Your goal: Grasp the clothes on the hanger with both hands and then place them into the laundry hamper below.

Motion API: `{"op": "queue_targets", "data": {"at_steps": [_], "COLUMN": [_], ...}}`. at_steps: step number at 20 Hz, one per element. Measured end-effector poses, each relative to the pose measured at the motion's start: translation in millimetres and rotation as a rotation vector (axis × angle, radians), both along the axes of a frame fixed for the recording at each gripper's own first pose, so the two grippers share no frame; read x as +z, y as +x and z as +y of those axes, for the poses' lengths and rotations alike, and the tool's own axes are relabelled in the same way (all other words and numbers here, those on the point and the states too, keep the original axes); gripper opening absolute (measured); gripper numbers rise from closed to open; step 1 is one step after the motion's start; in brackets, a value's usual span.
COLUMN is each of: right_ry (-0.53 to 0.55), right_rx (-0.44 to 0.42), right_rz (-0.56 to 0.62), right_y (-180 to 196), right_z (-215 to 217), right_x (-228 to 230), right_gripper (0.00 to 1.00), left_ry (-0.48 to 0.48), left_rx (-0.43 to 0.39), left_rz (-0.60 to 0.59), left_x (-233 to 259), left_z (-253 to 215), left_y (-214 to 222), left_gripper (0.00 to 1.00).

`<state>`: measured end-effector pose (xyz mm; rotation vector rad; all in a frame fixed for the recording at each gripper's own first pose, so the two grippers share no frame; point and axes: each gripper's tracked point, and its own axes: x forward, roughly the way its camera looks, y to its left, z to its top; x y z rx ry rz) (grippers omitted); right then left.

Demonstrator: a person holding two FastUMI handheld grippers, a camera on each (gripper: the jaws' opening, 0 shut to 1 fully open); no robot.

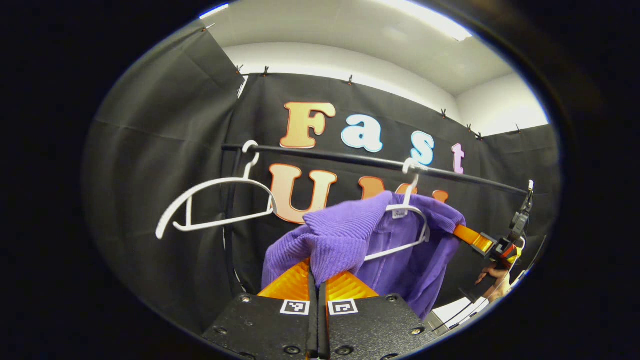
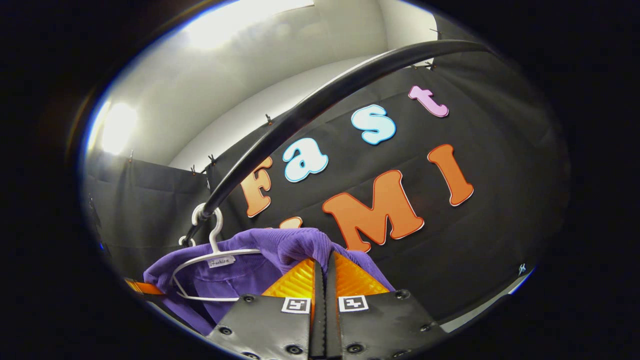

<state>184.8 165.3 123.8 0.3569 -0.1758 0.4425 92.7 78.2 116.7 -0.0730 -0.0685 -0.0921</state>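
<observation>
From my left gripper view, the black metal clothes rail (image 1: 350, 160) runs across above my fingers and bars any straight lift. An empty white plastic hanger (image 1: 215, 205) hangs on it to the left, with open room between it and the purple knitted sweater (image 1: 345, 235). The sweater's own white hanger (image 1: 407, 220) sits inside the collar, close ahead. In my right gripper view the rail (image 2: 320, 105) arcs overhead; the space to the right of the sweater (image 2: 280, 250) is open up to the black cloth wall (image 2: 500, 240).

Cloth-walled recording booth: black drapes (image 1: 165, 150) behind a clothes rail (image 1: 350, 159).
</observation>
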Motion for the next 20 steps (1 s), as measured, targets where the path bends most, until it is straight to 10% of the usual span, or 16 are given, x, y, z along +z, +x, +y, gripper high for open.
{"op": "queue_targets", "data": {"at_steps": [12,20], "right_ry": [-0.038,-0.039], "right_rx": [-0.121,-0.199], "right_rz": [-0.032,-0.007], "right_y": [29,55], "right_z": [-8,-12], "right_x": [8,-10], "right_gripper": [0.07,0.07], "left_ry": [0.000,0.013], "left_rx": [-0.018,-0.019], "left_rz": [-0.073,0.019], "left_x": [64,23], "left_z": [51,72], "left_y": [38,91], "left_gripper": [0.00,0.02]}}
